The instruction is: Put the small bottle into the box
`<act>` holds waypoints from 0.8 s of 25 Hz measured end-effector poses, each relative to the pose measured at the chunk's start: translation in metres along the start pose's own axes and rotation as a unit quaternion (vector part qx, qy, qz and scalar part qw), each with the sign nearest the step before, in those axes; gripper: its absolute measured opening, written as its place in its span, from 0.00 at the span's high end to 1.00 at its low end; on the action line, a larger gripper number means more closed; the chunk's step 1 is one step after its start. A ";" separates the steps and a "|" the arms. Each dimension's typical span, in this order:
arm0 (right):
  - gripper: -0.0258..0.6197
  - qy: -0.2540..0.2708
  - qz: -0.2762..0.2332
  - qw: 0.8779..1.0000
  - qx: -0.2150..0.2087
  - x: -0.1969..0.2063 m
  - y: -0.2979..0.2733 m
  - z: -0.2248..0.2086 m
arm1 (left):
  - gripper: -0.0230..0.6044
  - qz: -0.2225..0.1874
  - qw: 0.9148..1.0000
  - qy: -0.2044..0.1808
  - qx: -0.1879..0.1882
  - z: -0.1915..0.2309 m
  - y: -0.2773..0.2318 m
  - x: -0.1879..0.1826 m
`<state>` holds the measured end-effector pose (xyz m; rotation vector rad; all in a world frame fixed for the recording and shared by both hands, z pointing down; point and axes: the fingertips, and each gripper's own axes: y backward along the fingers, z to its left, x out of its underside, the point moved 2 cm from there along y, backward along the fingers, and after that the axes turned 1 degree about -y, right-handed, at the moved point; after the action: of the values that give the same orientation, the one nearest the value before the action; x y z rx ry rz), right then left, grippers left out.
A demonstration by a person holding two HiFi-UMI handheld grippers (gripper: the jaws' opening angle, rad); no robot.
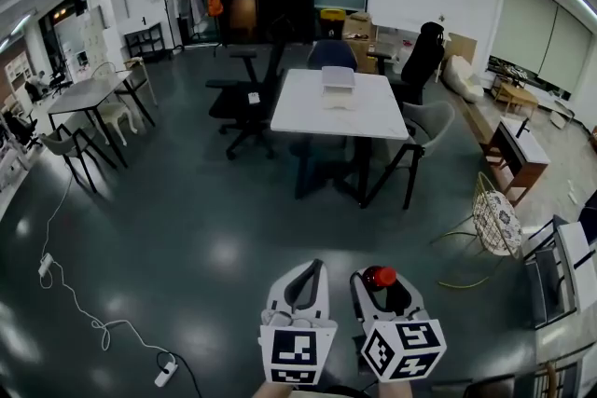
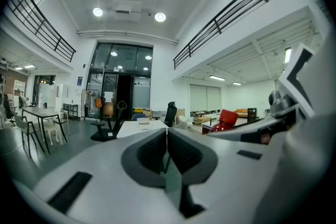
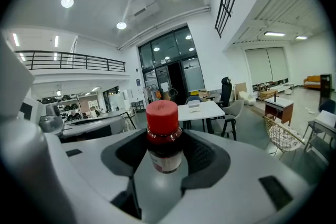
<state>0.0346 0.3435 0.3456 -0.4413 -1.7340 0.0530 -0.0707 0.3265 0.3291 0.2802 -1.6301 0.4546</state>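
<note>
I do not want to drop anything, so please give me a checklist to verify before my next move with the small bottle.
1. Grip on the small bottle: ok, the right tongs clamp it upright, red cap up.
2. Are the left tongs free: ok, shut, nothing between them.
3. Is the box within reach: not ok, it stands on the white table, far ahead.
4. Is the box open: cannot tell, too small.
5. Way to the table: looks ok, bare floor ahead; a cable lies off to the left.
</note>
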 end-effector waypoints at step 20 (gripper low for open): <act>0.61 0.000 0.025 1.000 -0.005 -0.014 -0.101 -0.012 | 0.93 0.024 1.000 0.015 -0.009 0.057 -0.082 0.017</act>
<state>0.0221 0.2435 0.3631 -0.4910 -1.7247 0.0802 -0.0874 0.2296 0.3524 0.2200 -1.6132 0.4780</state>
